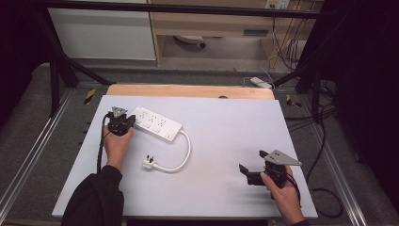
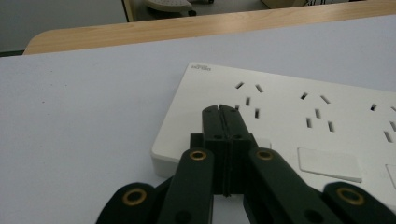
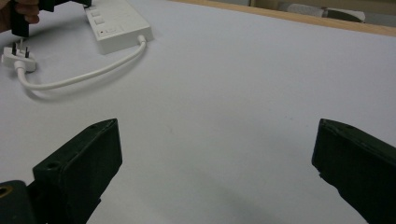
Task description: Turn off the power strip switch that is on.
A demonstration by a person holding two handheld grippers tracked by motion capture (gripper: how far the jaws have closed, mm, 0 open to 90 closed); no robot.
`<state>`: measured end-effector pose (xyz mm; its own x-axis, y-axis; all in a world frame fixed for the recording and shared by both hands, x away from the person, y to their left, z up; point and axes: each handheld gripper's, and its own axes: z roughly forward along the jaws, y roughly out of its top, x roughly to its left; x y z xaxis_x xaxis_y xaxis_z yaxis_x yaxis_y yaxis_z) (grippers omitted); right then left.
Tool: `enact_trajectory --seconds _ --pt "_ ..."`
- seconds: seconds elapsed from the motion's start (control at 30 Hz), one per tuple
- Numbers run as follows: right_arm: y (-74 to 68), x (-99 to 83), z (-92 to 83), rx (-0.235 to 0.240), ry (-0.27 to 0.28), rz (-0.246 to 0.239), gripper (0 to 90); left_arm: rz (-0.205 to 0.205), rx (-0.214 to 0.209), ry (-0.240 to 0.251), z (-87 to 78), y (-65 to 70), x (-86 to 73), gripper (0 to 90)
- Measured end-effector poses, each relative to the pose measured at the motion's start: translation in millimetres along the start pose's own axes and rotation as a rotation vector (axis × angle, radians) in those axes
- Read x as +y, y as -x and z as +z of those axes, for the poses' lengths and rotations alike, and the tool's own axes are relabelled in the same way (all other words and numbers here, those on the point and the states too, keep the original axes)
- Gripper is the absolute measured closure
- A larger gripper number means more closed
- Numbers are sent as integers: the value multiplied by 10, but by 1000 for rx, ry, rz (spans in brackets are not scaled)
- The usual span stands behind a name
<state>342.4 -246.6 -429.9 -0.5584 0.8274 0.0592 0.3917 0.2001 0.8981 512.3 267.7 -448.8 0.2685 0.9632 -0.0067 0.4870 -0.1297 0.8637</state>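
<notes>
Surroundings: grey floor and a dark metal frame ring a pale lavender-white counter with a wooden edge at its far side; cables trail on the floor to the right.
Main object: a white rectangular plastic power strip with several socket groups lies flat on the far-left part of the counter.
Long axis: in the high view it runs from far-left to near-right on a slant; the cord end points toward the right and the centre of the counter.
Cord: a white rubbery lead leaves the strip's right end, loops toward the person and ends in a white plug lying apart from the strip, pins showing.
Left tongs: the left tongs are pressed together with nothing between them, tips over the strip's near-left end, at or just above its top face by the first sockets; contact cannot be told.
Right tongs: the right tongs stand wide apart and empty, low over bare counter, well apart from the strip.
Handling, as a guess: the strip looks light, rigid and smooth, likely to slide if pushed; gripping across its narrow width near an end should hold best.
Cord handling: soft and springy; the plug body seems the firmest place to grip.
</notes>
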Motion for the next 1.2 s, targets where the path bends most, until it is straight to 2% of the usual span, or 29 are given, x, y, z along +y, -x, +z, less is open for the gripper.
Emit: enact_trajectory --seconds 0.7,0.87,1.2 --pt "-3 -2 1 1 -1 1 21 -11 -14 11 -1 12 9 900" --pt "-1 -1 -3 0 0 -1 21 -2 -15 7 2 17 8 900" --pt "-1 -2 -3 0 0 1 21 -2 -20 33 -23 14 26 900"
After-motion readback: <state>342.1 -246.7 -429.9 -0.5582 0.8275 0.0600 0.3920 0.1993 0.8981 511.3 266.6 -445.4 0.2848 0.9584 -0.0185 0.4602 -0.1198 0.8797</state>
